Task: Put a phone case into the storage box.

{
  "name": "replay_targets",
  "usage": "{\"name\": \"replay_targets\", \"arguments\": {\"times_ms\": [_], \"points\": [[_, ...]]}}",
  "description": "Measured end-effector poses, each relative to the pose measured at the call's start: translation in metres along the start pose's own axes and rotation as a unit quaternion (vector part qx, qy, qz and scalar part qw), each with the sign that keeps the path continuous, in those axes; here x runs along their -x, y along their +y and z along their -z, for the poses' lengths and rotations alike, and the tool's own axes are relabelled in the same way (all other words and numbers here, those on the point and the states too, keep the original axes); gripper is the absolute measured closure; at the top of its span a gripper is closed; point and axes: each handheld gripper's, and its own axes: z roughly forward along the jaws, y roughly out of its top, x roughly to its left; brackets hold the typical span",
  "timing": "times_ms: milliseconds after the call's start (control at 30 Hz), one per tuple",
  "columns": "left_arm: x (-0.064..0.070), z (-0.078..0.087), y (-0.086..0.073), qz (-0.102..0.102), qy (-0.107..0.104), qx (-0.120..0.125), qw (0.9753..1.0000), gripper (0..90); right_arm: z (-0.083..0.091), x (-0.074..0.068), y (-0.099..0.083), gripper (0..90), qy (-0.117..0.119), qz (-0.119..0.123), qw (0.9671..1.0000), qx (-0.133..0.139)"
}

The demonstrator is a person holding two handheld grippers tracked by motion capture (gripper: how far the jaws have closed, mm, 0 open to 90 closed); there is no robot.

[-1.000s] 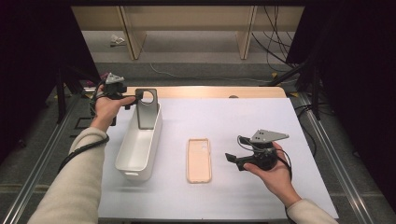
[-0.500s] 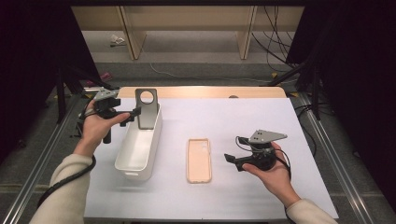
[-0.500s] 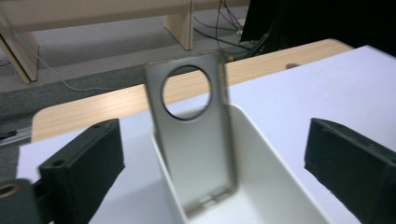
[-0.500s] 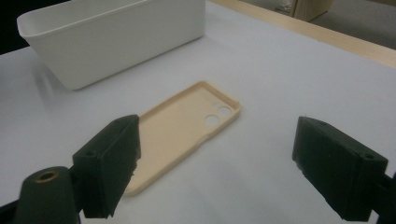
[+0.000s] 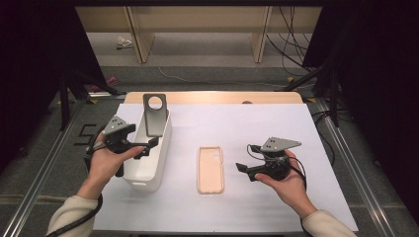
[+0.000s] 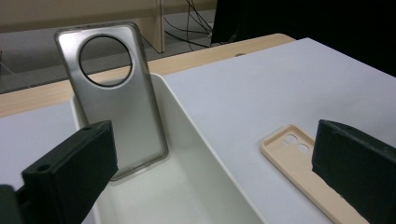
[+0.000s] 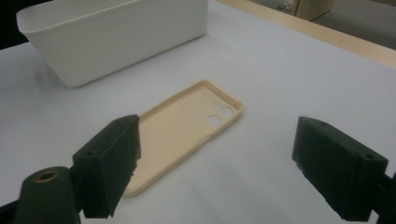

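A grey phone case [image 5: 154, 114] with a round camera hole stands upright, leaning against the far end of a white bin [image 5: 160, 170]. My left gripper [image 5: 148, 146] is open over the bin's left rim, short of that case, with nothing between its jaws. In the left gripper view the grey case [image 6: 116, 93] rises between the wide-apart jaws of that gripper [image 6: 210, 172]. A beige phone case [image 5: 210, 169] lies flat, inside up, on the white table. My right gripper [image 5: 245, 158] hovers open just right of it; its own view has the beige case [image 7: 187, 130] ahead of the gripper [image 7: 229, 172].
The white mat [image 5: 276, 123] covers the table, with a wooden strip [image 5: 212, 97] along the far edge. The bin [image 7: 116, 37] stands left of the beige case. Metal rails [image 5: 346, 153] run down both sides of the table.
My left hand has pulled back from the bin's far end toward the person and now sits beside the bin's middle. The grey case stays leaning in the bin. The right gripper has barely moved.
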Motion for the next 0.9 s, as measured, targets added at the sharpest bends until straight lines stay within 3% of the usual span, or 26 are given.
{"name": "replay_targets", "arguments": {"times_ms": [200, 567, 900], "points": [[0.008, 0.009, -0.017, -0.024, -0.006, 0.033, 0.9992, 0.0, -0.003, -0.001, 0.001, 16.3, 0.005, 0.004, 1.0000, -0.003], [0.013, 0.008, -0.021, -0.037, -0.009, 0.035, 0.9986, 0.0, -0.007, 0.000, 0.000, 16.3, 0.008, 0.006, 0.9999, -0.009], [0.013, 0.008, -0.020, -0.037, -0.005, 0.036, 0.9987, 0.0, -0.005, -0.001, -0.001, 16.3, 0.010, 0.008, 0.9999, -0.010]]}}
